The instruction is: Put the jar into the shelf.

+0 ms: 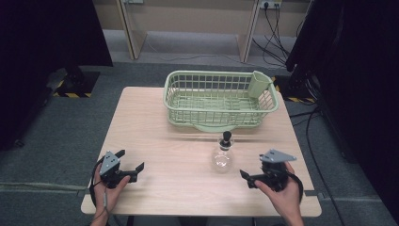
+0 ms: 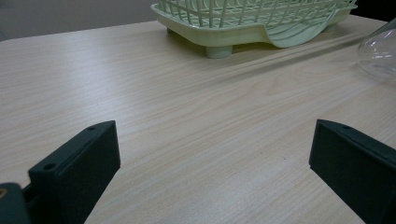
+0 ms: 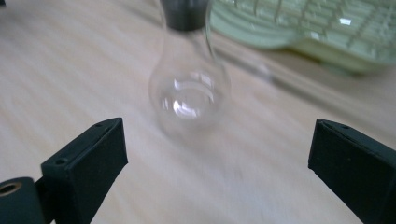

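Flask (image 1: 223, 157): clear round-bellied glass, black stopper | table (image 1: 160, 127): pale woodgrain | left hand-held gripper (image 1: 134, 165), right hand-held gripper (image 1: 243, 177): jaws spread, empty

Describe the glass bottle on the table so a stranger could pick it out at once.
On the light wooden table, find the pale green basket at the far edge. Just in front of it stands the glass bottle, upright and alone. It is clear and bulb-shaped, with a black stopper.
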Tool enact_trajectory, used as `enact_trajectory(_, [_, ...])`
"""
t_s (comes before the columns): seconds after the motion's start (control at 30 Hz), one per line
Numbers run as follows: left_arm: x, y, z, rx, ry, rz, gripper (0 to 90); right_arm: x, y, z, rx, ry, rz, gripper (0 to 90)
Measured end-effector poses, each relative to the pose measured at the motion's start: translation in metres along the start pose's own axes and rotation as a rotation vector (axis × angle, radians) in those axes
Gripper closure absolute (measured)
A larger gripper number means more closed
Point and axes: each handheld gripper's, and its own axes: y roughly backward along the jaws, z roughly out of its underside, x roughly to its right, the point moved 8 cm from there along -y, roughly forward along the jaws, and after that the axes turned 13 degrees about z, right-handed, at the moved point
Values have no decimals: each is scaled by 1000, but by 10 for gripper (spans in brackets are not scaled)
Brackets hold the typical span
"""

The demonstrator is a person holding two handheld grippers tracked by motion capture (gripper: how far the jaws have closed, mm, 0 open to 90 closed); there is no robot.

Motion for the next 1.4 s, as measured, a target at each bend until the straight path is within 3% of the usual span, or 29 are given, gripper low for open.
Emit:
enact_trajectory(0.13, [0, 0, 0, 0, -4, -4, 15, 2, 17, 19, -19, 6, 18, 51])
enact_trajectory(0.33, [0, 1, 0, 6, 3, -2, 15, -3, 21, 14, 5, 13, 28, 54])
enact_trajectory(0.63, [0, 0, 0, 1, 0, -3, 15, -11, 12, -18, 54, 23, 29, 61])
enact_trajectory(1.1, [0, 0, 0, 2, 1, -2, 15, -12, -9, -64, 78, 67, 47, 101])
enact_trajectory(1.4, [0, 0, 0, 2, 1, -1, 15, -18, -29, -81, 29, 99, 8, 159])
